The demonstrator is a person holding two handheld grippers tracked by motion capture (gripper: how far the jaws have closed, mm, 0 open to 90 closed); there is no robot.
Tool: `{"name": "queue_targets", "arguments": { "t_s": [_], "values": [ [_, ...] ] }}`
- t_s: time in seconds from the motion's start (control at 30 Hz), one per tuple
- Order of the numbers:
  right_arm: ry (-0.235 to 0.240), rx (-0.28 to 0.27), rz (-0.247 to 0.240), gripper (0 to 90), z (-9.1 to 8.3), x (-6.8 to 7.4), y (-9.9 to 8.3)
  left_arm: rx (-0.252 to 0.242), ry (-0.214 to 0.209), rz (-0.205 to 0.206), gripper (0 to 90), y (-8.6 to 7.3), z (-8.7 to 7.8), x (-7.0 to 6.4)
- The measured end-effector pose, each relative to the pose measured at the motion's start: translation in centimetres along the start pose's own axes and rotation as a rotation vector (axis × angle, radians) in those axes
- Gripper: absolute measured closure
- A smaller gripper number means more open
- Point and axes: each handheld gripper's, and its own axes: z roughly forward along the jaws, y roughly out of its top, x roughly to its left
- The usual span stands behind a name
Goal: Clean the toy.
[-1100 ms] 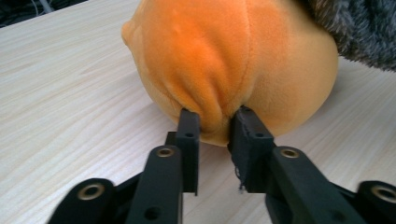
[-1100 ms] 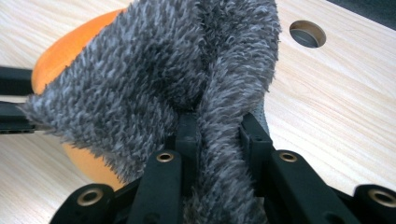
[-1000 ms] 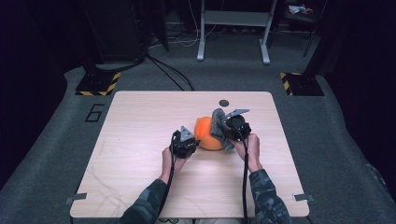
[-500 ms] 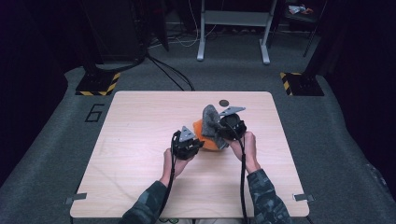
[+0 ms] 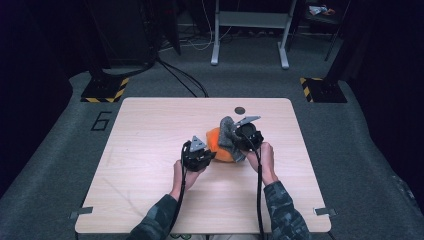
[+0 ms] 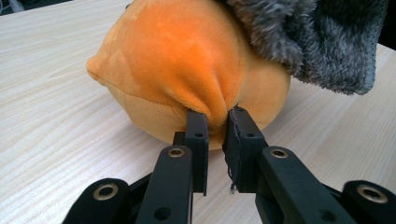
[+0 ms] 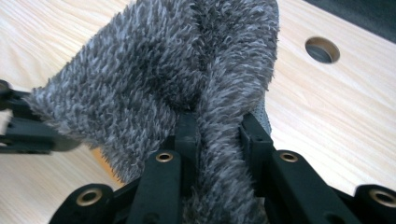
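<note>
Orange plush toy (image 5: 218, 145) sits just right of the wooden table's (image 5: 150, 130) centre, between the two grippers. From the high view it reads as a rounded, lemon-like body; long axis runs roughly 10 to 4 o'clock, though the grey cloth hides most of the far end, so take that loosely. In the left gripper view the plush (image 6: 187, 74) shows a blunt pointed tip facing 9 o'clock in that picture, with a seam running back from the tip along the underside.

Left gripper (image 5: 206, 156) comes in from 7 o'clock of the toy. Its jaws are pinched together on a fold of orange fabric low on the near side; the fabric bunches up into a ridge between the pads (image 6: 198, 135). Toy's bottom rests on the table.

Grey fuzzy cloth (image 5: 229, 137) drapes over the toy's top and its 3 o'clock side, hanging down toward the table edge nearest the person. In the left gripper view it covers the plush's upper right (image 6: 322, 42).

Right gripper (image 5: 239, 142) sits at the toy's 3 o'clock, grey plate on top. Its jaws are clamped on a thick fold of the grey cloth (image 7: 187, 65); pile spills over both fingers (image 7: 254, 140), and the cloth stands up ahead of them.

Round hole (image 5: 240, 110) in the tabletop at 12 o'clock of the cloth, near but apart; also seen in the right gripper view (image 7: 322, 49).
</note>
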Motion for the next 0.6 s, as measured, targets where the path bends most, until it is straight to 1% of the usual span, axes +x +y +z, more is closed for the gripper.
{"name": "queue_targets", "arguments": {
  "t_s": [0.07, 0.1, 0.17, 0.2, 0.37, 0.4, 0.47, 0.53, 0.57, 0.6],
  "values": [
    [0.000, 0.002, 0.001, 72.8, 0.1, -0.2, -0.1, -0.004, 0.003, -0.004, 79.6, -0.1, 0.0, 0.0],
    [0.000, 0.010, 0.011, 72.9, 0.2, -0.4, -0.4, -0.001, 0.002, -0.005, 79.6, -0.1, 0.0, 0.1],
    [-0.002, 0.015, 0.015, 72.9, 0.3, -0.6, -0.6, -0.008, 0.006, -0.012, 79.5, -0.3, 0.1, 0.1],
    [-0.004, 0.015, 0.015, 72.8, 0.3, -0.7, -0.7, -0.007, 0.008, -0.009, 79.5, -0.3, 0.1, 0.2],
    [-0.021, 0.045, 0.042, 72.9, 0.7, -1.4, -1.3, -0.004, 0.011, -0.008, 79.4, -0.3, 0.1, 0.3],
    [-0.026, 0.051, 0.046, 72.8, 0.8, -1.7, -1.6, -0.005, 0.011, -0.015, 79.4, -0.4, 0.1, 0.3],
    [-0.028, 0.054, 0.051, 72.9, 0.9, -1.8, -1.7, -0.004, 0.012, -0.011, 79.4, -0.5, 0.1, 0.4],
    [-0.037, 0.076, 0.063, 72.9, 1.2, -2.2, -2.0, -0.004, 0.012, -0.024, 79.3, -0.6, 0.1, 0.4],
    [-0.037, 0.076, 0.063, 72.9, 1.2, -2.2, -2.0, -0.004, 0.012, -0.024, 79.3, -0.6, 0.1, 0.4],
    [-0.038, 0.088, 0.069, 72.9, 1.4, -2.4, -2.2, 0.000, 0.015, -0.020, 79.3, -0.6, 0.1, 0.5]
  ]
}}
